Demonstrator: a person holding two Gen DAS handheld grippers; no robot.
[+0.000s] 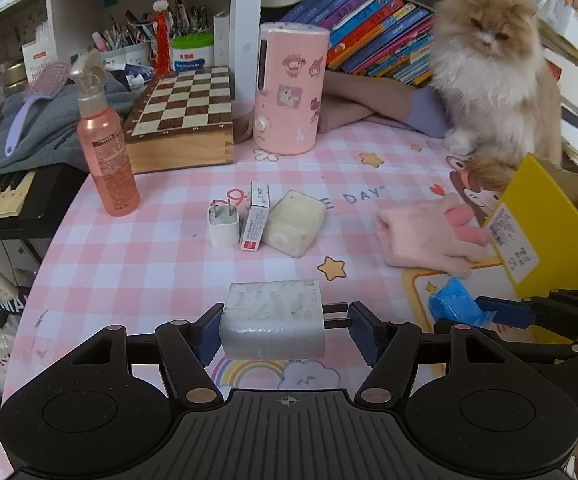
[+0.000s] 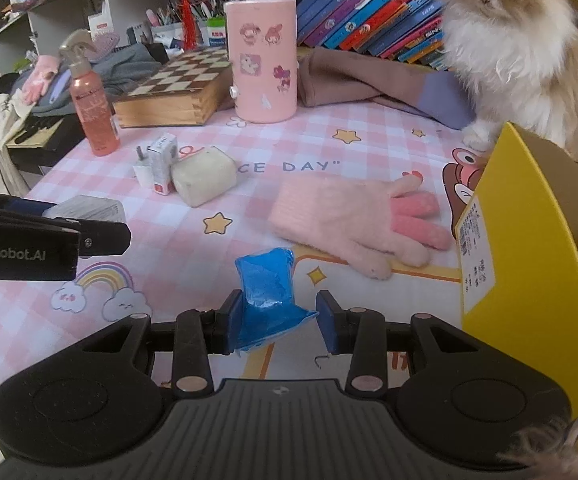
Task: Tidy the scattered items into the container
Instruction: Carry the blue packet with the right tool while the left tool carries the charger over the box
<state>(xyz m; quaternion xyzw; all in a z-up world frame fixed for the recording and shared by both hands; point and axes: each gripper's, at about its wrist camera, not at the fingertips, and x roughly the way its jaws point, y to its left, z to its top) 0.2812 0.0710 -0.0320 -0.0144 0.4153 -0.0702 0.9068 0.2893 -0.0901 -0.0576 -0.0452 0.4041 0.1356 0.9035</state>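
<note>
My left gripper (image 1: 285, 334) is shut on a white charger block (image 1: 273, 320): one pad presses its flat side, the other its prongs. It hangs above the pink checked tablecloth (image 1: 149, 264). My right gripper (image 2: 279, 320) is shut on a crumpled blue plastic packet (image 2: 265, 284), just left of the yellow cardboard box (image 2: 529, 220). On the cloth lie a pink glove (image 2: 349, 220), a small white plug (image 1: 223, 226), a little white-and-red carton (image 1: 255, 216) and a cream square case (image 1: 295, 224). The left wrist view shows the blue packet (image 1: 455, 304) beside the box (image 1: 549, 220).
A fluffy cat (image 1: 489, 60) sits at the back right, one paw by the box rim. A pink spray bottle (image 1: 107, 152), a wooden chess box (image 1: 181, 120) and a pink cylinder appliance (image 1: 289, 88) stand at the back. Slanted books and folded clothes lie behind them.
</note>
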